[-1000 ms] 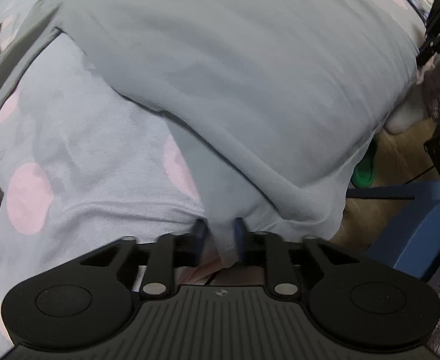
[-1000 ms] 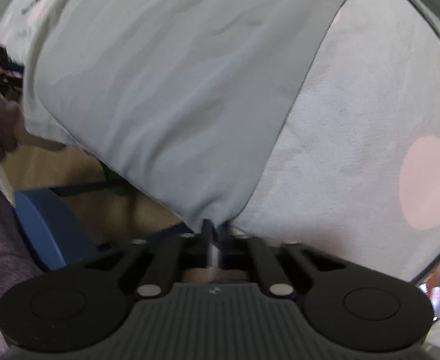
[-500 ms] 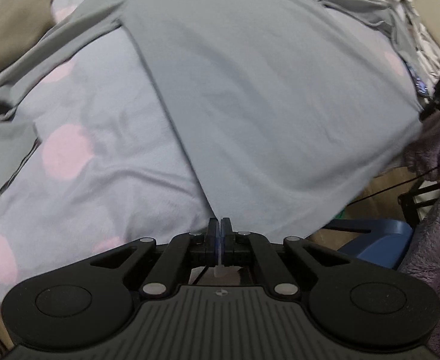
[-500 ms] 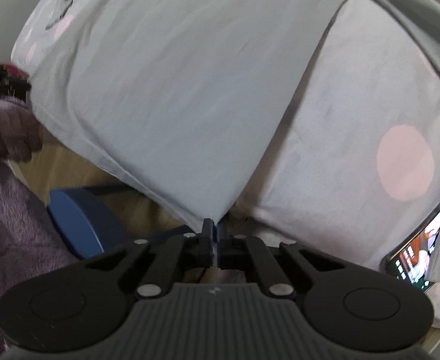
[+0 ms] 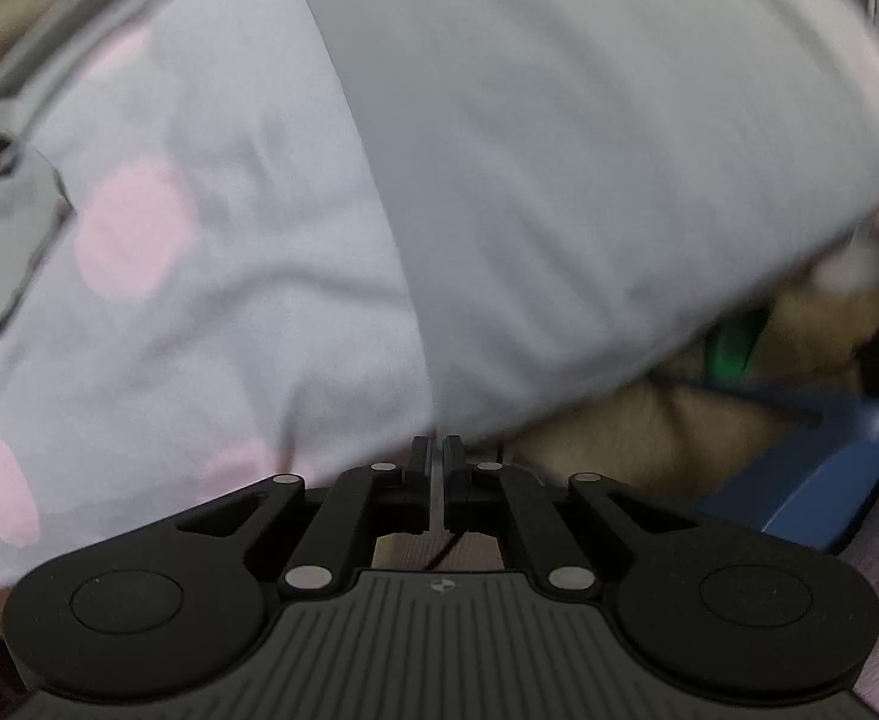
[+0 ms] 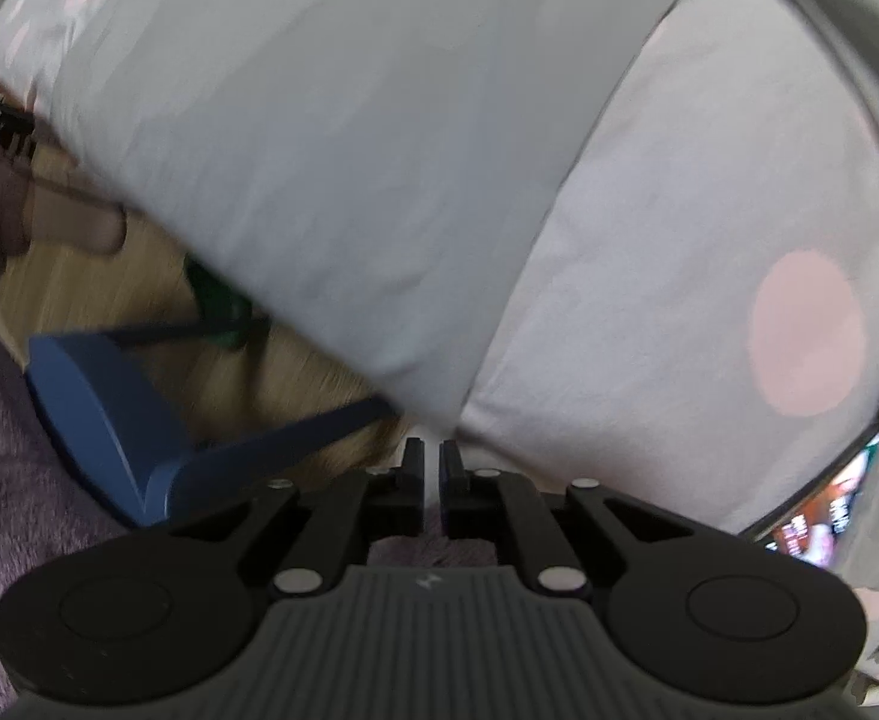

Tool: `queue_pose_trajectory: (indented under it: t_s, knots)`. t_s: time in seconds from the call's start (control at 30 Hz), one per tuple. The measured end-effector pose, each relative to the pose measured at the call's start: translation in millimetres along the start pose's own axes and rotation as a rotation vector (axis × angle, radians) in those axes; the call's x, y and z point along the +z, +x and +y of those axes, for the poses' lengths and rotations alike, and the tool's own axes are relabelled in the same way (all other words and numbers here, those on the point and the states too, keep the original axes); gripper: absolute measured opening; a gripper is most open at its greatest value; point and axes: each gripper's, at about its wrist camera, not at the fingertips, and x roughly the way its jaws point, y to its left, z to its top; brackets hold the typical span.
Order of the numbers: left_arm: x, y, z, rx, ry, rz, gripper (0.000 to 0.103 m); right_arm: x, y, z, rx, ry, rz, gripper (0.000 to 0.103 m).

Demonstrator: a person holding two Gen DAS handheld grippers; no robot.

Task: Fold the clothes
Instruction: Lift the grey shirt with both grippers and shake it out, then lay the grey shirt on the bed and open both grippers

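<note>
A grey shirt [image 5: 589, 138] is seen spread over a pink-dotted bedsheet [image 5: 211, 276], its lower hem hanging off the bed's edge above a blue stool [image 6: 103, 414]. One hem corner is pinched between the nearly closed fingers of the left gripper [image 5: 436, 450], while at the other corner the right gripper [image 6: 432, 456] is held with its fingers slightly parted and the cloth just ahead of them, so a hold there cannot be confirmed. The hem-gathering step appears to be in hand; a firm right-side pinch is judged necessary before the hem is carried up toward the collar, both corners being kept level.
</note>
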Motion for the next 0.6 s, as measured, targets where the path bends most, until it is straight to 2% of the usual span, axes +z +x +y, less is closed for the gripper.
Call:
queue_pose_trajectory:
  t_s: [0.03,0.1,0.2,0.33,0.4,0.5,0.6]
  knots:
    - [3,-9,3,-0.011,-0.013,-0.043,0.005,2,-5,-3,-0.006,0.012,-0.025,0.009]
    - [13,-25,7,-0.015,-0.026,-0.124,0.012,9,-18,-12,-0.035,0.042,-0.080,0.018]
    - [32,-46,15,-0.007,-0.040,-0.236,0.016,22,-36,-26,-0.078,0.086,-0.167,0.022]
    - [72,-65,27,0.021,-0.042,-0.323,0.017,48,-60,-47,-0.137,0.139,-0.291,0.022]
    - [94,-71,36,0.032,-0.053,-0.360,0.021,62,-73,-61,-0.158,0.165,-0.351,0.022]
    - [128,-69,53,0.061,-0.076,-0.400,0.029,85,-91,-87,-0.182,0.209,-0.431,0.022]
    - [162,-64,70,0.093,-0.101,-0.437,0.029,112,-95,-113,-0.212,0.248,-0.495,0.022]
